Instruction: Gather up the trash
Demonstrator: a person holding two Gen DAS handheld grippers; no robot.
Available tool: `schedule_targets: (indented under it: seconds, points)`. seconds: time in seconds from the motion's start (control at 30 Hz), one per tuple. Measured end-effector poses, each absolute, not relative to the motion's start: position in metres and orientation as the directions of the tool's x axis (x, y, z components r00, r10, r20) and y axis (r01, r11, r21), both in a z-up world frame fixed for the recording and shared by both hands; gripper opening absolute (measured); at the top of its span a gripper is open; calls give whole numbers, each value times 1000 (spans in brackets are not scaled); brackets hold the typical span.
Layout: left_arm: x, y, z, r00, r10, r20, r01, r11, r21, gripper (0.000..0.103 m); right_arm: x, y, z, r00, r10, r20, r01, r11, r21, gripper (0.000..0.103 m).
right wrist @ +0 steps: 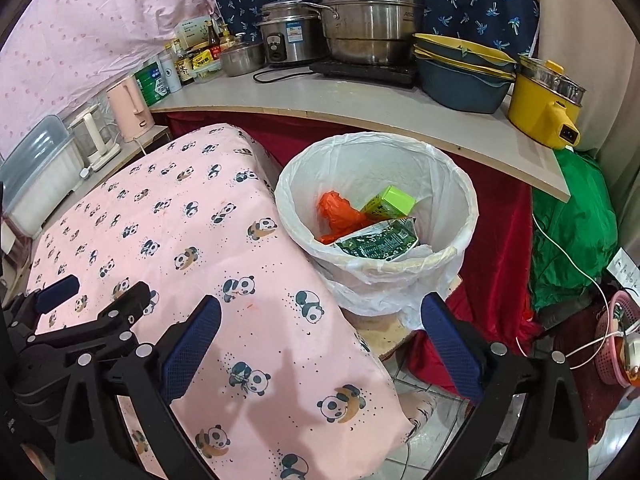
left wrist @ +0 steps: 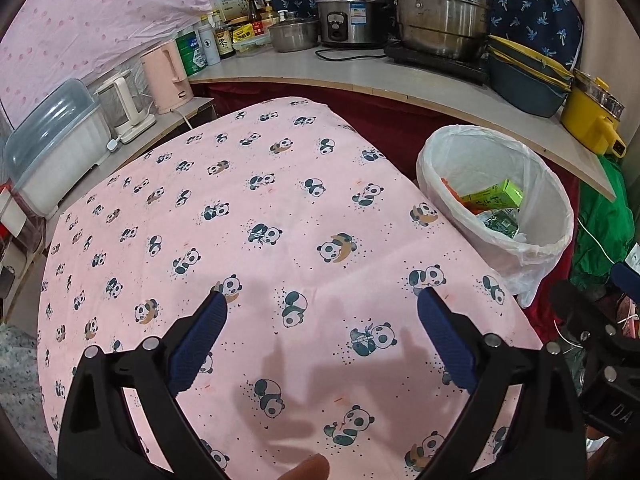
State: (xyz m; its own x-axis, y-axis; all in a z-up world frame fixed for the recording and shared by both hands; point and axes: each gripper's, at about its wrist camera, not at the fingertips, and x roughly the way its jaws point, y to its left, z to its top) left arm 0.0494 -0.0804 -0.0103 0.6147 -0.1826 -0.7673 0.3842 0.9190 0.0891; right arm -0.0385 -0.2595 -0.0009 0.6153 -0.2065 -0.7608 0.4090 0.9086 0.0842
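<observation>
A white-lined trash bin point(right wrist: 460, 196) stands right of the table covered in a pink panda cloth point(right wrist: 168, 216). Inside lie an orange bag point(right wrist: 340, 212), a green carton point(right wrist: 390, 200) and a dark green wrapper point(right wrist: 376, 242). The bin also shows in the left wrist view point(left wrist: 532, 216). My left gripper point(left wrist: 322, 300) is open and empty above the pink cloth point(left wrist: 248, 208). My right gripper point(right wrist: 320, 308) is open and empty over the table's right edge, just in front of the bin. The left gripper also shows in the right wrist view point(right wrist: 96, 300) at the lower left.
A counter point(right wrist: 320, 96) behind holds steel pots point(right wrist: 368, 24), a rice cooker point(right wrist: 286, 40), stacked basins point(right wrist: 460, 76), a yellow pot point(right wrist: 544, 100) and bottles. A pink kettle point(left wrist: 166, 76) and plastic box point(left wrist: 52, 148) stand left. Green cloth point(right wrist: 568, 224) and a pink basket point(right wrist: 616, 340) lie right.
</observation>
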Motion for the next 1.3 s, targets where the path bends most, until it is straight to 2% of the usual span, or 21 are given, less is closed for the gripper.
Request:
schedule_targets:
  seconds: [0.63, 1.3]
  points:
    - [29, -103, -10, 609, -197, -769, 433, 894, 114, 92, -61, -272, -6, 592, -241, -769, 439, 897, 56, 97]
    - [44, -118, -10, 650, -202, -733, 421, 898, 126, 92, -44, -286, -2, 613, -260, -746, 441, 896, 51, 97]
